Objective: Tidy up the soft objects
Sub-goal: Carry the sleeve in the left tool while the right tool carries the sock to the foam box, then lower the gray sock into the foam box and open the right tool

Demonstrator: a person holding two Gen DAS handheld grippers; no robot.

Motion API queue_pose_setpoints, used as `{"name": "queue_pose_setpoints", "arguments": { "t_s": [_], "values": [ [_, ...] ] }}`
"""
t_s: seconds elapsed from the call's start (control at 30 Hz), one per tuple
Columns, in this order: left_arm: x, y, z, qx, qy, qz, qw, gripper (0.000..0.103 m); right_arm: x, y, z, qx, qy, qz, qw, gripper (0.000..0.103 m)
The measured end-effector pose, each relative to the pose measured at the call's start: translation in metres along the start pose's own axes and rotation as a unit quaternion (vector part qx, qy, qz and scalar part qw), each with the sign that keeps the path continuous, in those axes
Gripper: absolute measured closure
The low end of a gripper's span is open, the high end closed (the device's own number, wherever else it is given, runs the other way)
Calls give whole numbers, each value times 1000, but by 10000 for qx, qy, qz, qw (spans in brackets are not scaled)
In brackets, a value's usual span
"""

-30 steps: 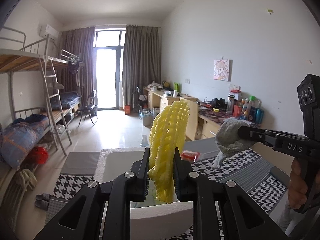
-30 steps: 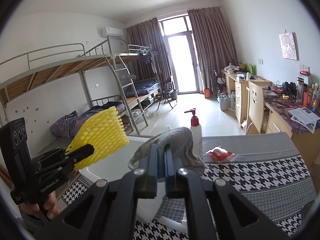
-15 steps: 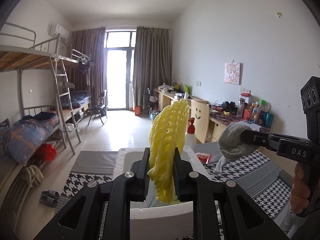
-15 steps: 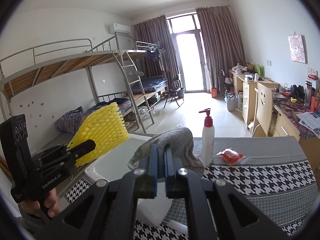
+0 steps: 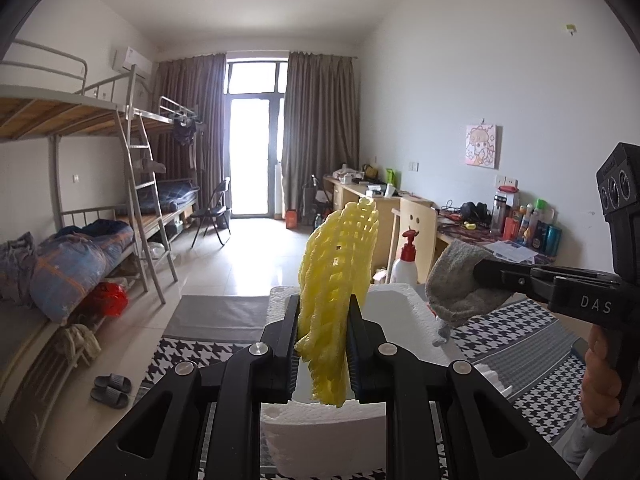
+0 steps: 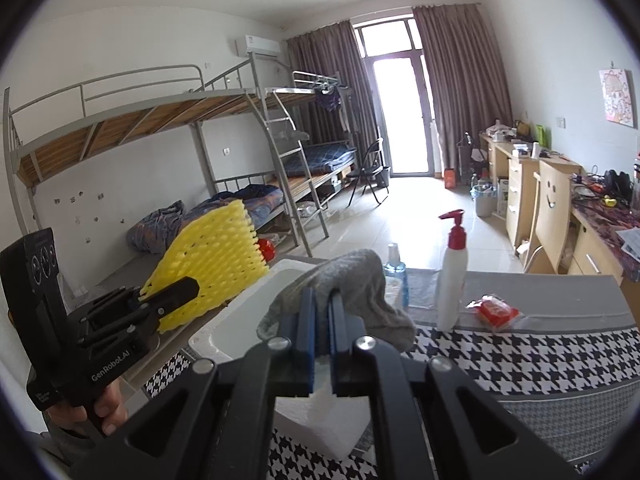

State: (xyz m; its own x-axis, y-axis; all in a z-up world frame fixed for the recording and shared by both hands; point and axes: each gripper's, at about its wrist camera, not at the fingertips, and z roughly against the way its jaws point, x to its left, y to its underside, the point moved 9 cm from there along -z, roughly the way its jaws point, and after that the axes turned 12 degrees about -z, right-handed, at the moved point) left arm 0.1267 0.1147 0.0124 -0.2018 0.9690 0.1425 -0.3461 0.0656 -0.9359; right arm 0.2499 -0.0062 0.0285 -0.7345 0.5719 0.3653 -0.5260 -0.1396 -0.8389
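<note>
Both hand-held grippers advanced | left (image 5: 322, 344) clamps yellow net (image 5: 338, 272) | right (image 6: 322, 332) clamps sock (image 6: 352, 280) | blue bottle (image 6: 396, 276) right-view only

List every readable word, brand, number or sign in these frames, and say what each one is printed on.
"DAS": side of the right gripper, left wrist view.
"GenRobot.AI": body of the left gripper, right wrist view.
Small print below that on the same body: too small to read.
Desk bottles, wall poster, red packet: print too blurred to read.

Bunk beds (image 5: 80, 128), bright curtained balcony door (image 5: 256, 140)
</note>
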Motion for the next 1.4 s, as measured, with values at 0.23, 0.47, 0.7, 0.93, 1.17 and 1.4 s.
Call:
{"name": "queue_pose_setpoints", "arguments": {
  "t_s": [0.23,0.47,0.7,0.93,1.17,1.4],
  "values": [
    [10,4,1,4,-57,55,10000,82,9,2,-10,82,-77,24,9999,95],
    [14,4,1,6,-117,78,9999,82,16,3,-19,159,-58,107,9998,95],
    [18,5,2,33,-173,75,9998,82,16,9,-30,324,-27,172,9993,95],
    [20,7,1,69,-183,72,9998,82,16,14,-45,434,251,304,9983,95],
    [21,8,0,90,-195,96,9997,82,16,20,-52,526,396,427,9969,95],
    [20,9,-1,105,-197,95,9997,82,13,27,-59,662,464,451,9957,95]
  ]
}}
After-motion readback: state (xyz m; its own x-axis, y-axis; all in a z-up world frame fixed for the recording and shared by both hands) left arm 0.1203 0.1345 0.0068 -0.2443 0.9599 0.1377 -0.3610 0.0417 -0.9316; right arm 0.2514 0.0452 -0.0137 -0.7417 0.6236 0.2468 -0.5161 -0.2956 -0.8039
